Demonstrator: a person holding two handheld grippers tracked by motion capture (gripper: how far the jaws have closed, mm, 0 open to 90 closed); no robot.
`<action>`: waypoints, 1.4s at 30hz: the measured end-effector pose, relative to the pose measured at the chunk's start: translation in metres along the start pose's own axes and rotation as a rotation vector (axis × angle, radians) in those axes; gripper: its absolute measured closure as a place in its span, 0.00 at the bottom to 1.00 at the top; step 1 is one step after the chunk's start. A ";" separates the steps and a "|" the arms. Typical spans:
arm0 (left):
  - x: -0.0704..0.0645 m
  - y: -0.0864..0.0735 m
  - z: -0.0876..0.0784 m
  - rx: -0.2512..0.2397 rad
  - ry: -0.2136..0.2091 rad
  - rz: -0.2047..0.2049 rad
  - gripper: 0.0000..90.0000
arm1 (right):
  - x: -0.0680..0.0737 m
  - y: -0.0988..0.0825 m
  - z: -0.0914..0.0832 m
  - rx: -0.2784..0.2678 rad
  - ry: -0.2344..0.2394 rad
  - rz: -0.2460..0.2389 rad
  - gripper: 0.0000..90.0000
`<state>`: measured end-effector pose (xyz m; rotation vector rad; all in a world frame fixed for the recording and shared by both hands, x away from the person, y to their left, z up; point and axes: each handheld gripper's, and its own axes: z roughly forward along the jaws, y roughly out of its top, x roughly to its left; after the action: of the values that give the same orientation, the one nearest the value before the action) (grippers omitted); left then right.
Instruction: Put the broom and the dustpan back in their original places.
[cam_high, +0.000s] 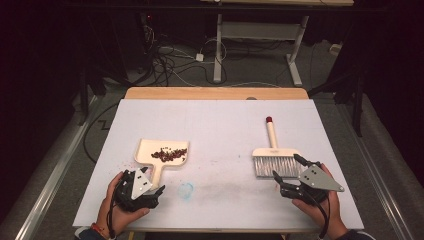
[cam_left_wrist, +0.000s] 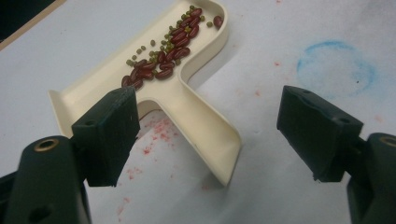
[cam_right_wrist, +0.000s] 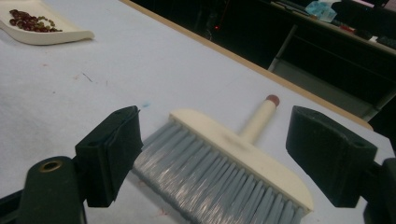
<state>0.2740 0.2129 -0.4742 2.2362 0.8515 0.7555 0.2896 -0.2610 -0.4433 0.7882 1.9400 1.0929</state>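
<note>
A cream dustpan (cam_high: 159, 159) lies left of centre on the white table, holding red beans and small green ones (cam_high: 170, 154). In the left gripper view the dustpan (cam_left_wrist: 196, 112) points its handle toward me, with the beans (cam_left_wrist: 170, 49) gathered at its back wall. My left gripper (cam_high: 148, 189) is open just behind the handle; its fingertips (cam_left_wrist: 212, 135) straddle the handle end. A hand brush (cam_high: 274, 155) with grey bristles and a cream handle lies at the right. My right gripper (cam_high: 289, 171) stands open right over the bristles (cam_right_wrist: 210, 177), touching nothing.
A faint blue ring (cam_high: 186, 190) and red smudges (cam_left_wrist: 156, 135) mark the white table sheet (cam_high: 220, 125). The wooden table edge (cam_high: 215, 93) runs along the back. Beyond it are a desk frame (cam_high: 260, 40) and cables on the floor.
</note>
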 end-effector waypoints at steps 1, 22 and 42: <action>-0.001 0.000 0.000 0.010 -0.005 -0.011 0.23 | 0.000 -0.002 -0.001 0.004 0.000 0.002 0.21; -0.003 0.000 0.001 0.013 -0.003 0.004 0.23 | 0.005 -0.018 0.001 0.060 0.041 -0.012 0.21; -0.003 0.000 0.004 0.021 -0.003 0.002 0.23 | 0.005 -0.014 -0.001 0.043 0.044 -0.013 0.21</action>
<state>0.2748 0.2092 -0.4770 2.2561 0.8592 0.7469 0.2839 -0.2636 -0.4571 0.7804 2.0087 1.0722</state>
